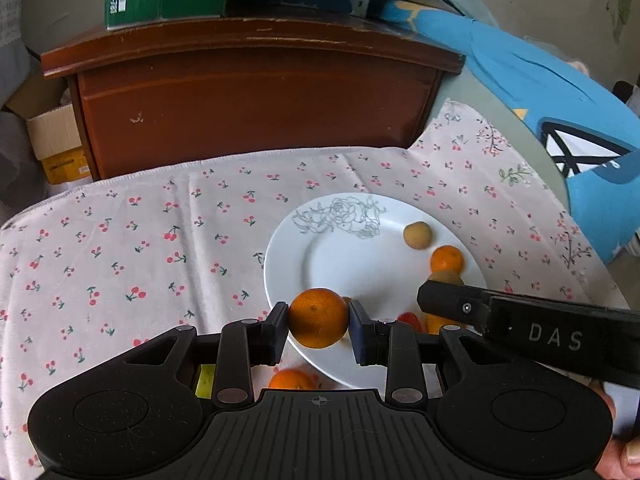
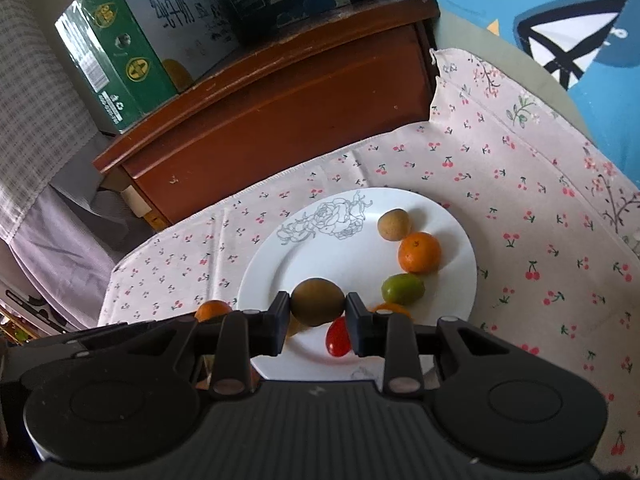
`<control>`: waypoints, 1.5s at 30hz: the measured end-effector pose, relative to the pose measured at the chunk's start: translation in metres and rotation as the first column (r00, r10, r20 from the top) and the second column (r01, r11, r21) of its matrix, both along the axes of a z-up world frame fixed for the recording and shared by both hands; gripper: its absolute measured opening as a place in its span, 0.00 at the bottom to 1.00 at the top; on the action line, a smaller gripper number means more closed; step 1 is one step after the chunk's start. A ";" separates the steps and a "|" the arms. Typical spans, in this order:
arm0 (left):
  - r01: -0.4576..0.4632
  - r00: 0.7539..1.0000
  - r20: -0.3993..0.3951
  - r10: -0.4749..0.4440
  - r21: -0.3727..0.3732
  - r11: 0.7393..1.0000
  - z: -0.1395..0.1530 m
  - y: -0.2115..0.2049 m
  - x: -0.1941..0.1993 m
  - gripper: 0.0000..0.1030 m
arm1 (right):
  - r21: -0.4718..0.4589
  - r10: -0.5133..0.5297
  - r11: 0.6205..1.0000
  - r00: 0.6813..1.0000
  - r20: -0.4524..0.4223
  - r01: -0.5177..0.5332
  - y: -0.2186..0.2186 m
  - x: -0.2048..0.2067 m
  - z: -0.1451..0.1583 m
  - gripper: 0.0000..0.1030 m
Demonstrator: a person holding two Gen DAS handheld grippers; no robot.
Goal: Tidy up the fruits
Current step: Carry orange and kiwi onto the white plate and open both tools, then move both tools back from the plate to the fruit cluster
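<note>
The left gripper is clamped on a round orange mandarin, its two black fingers pressing the fruit from either side above the near-left rim of the white round ceramic plate with a grey rose drawing. The right gripper is closed around an olive-brown oval kiwi-like fruit, held over the plate's near edge at about 6 o'clock.

Going left to right across the pink cherry-print cloth: a second orange mandarin lies on the cloth just off the plate at about 8 o'clock. On the plate, a small red oval tomato sits near 6 o'clock, just below the held brown fruit. A green round fruit lies at about 4 o'clock, with an orange piece partly hidden just beneath it. Another orange mandarin sits at 3 o'clock, touching a small tan round fruit at about 2 o'clock.

A dark red-brown wooden cabinet stands behind the cloth at 12 o'clock, carrying a green printed carton.
</note>
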State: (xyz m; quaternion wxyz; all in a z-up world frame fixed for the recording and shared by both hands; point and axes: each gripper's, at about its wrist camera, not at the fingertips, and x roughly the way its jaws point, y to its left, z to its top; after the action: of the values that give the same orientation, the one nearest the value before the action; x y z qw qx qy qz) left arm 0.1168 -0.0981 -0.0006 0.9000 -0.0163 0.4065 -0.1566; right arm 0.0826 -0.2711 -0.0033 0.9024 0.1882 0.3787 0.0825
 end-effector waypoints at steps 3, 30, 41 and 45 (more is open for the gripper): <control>-0.003 1.000 -0.009 0.003 -0.006 1.000 -0.004 -0.001 0.007 0.28 | 0.004 -0.008 1.000 1.000 -0.014 0.008 0.000 0.007 -0.006 0.29; -0.133 0.989 0.069 0.133 -0.005 0.991 0.038 0.024 -0.008 0.82 | -0.021 -0.018 1.000 1.000 0.022 0.018 0.001 0.009 0.008 0.44; -0.158 0.987 0.018 0.158 0.007 0.987 0.032 0.049 -0.050 0.84 | -0.068 0.074 0.995 0.997 0.025 -0.072 0.022 -0.024 0.013 0.50; -0.187 0.982 -0.003 0.187 -0.016 0.982 0.027 0.058 -0.063 0.86 | -0.070 0.083 0.994 0.996 0.028 -0.081 0.025 -0.038 0.012 0.56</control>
State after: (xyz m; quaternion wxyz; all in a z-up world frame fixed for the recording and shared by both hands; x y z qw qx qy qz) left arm 0.0538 -0.0397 0.0259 0.9103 -0.0617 0.4025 -0.0745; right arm 0.0442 -0.2457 0.0087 0.9100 0.1399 0.3747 0.1091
